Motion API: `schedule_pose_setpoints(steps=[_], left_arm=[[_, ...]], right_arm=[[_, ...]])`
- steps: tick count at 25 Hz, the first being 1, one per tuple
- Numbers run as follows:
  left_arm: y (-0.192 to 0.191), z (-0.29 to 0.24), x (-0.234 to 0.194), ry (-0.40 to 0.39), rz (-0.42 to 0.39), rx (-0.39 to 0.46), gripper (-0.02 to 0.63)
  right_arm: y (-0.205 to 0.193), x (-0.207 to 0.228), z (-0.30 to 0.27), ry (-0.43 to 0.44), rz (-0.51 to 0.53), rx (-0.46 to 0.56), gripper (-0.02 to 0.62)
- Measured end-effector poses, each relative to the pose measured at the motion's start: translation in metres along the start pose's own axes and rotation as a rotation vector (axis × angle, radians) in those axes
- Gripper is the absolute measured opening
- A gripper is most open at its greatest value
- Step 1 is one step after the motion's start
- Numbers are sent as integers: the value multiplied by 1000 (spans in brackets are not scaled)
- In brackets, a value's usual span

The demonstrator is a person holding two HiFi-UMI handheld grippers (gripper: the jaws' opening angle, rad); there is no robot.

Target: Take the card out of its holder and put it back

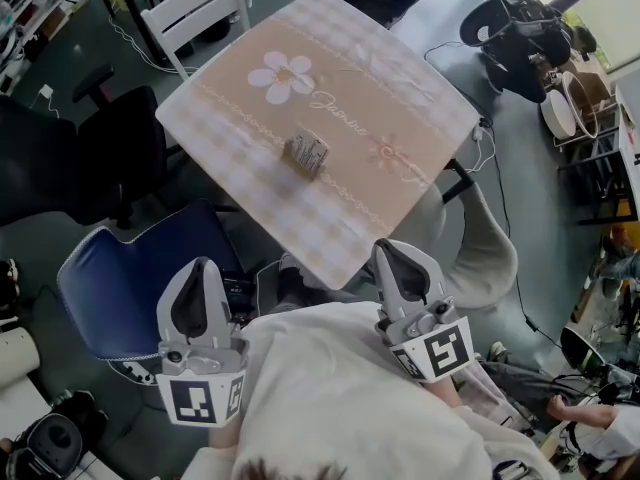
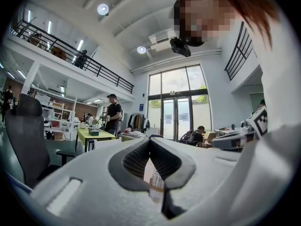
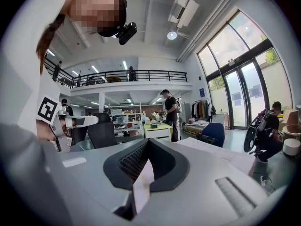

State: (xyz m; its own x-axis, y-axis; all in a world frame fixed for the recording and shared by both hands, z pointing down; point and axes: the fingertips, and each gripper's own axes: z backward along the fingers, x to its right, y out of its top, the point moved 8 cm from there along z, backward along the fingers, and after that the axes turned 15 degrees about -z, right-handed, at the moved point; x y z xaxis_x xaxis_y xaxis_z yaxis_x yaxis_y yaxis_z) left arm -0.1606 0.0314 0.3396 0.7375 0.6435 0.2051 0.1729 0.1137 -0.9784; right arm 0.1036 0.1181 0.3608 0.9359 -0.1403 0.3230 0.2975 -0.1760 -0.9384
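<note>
The card holder, a small pale block with printed cards in it, stands near the middle of the table on a beige flowered cloth. Both grippers are held close to the person's body, short of the table's near edge and well away from the holder. My left gripper has its fingertips together, and in the left gripper view the holder shows through the slot behind the tips. My right gripper is shut too. A pale sliver shows in its slot; what it is I cannot tell.
A white chair stands at the table's far side. A blue chair and a black office chair are to the left. Bags and cables lie on the floor to the right. A person in black stands in the distance.
</note>
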Motion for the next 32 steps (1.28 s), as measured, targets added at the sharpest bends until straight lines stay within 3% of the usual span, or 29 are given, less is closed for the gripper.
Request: schedule_pose_setpoints(steps=[32], left_arm=[[1,-13,-7,-27,-3,2,0]], right_arm=[[1,1,-11,1,-17,-10,2]])
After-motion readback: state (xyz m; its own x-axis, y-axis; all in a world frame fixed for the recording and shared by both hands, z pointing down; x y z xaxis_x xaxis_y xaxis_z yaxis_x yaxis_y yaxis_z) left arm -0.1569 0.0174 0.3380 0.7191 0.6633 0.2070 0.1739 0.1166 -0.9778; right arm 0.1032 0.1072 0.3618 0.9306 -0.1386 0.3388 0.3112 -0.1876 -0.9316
